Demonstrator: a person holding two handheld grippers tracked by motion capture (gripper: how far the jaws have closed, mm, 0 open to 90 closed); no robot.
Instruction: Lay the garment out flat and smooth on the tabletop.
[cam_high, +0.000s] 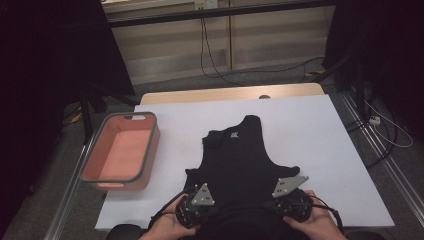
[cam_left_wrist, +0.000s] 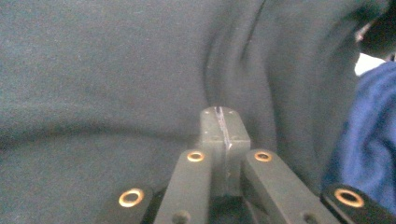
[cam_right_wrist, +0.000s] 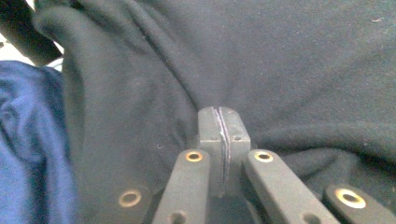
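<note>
Since both pairs of tongs are clamped onto the near edge of the black tank top, the step in hand looks like a fold or a lift of that hem. The left gripper has its jaws pressed flat together, with dark cloth puckering into a crease right at the tips; the right gripper shows the same closed jaws and folds radiating from its tips. I judge each to be pinching a little fabric, though how much sits between the jaws is hidden.

To do this well, both hands should travel together and level, keeping the hem taut between them so the garment folds along a straight line rather than bunching.

The top lies flat in the middle of the white table cover, neck away from the person, hem at the near edge. A blue sleeve sits just beside it. A pink bin stands well apart on the left.

A small pale label shows at the neckline, too small to read.
</note>
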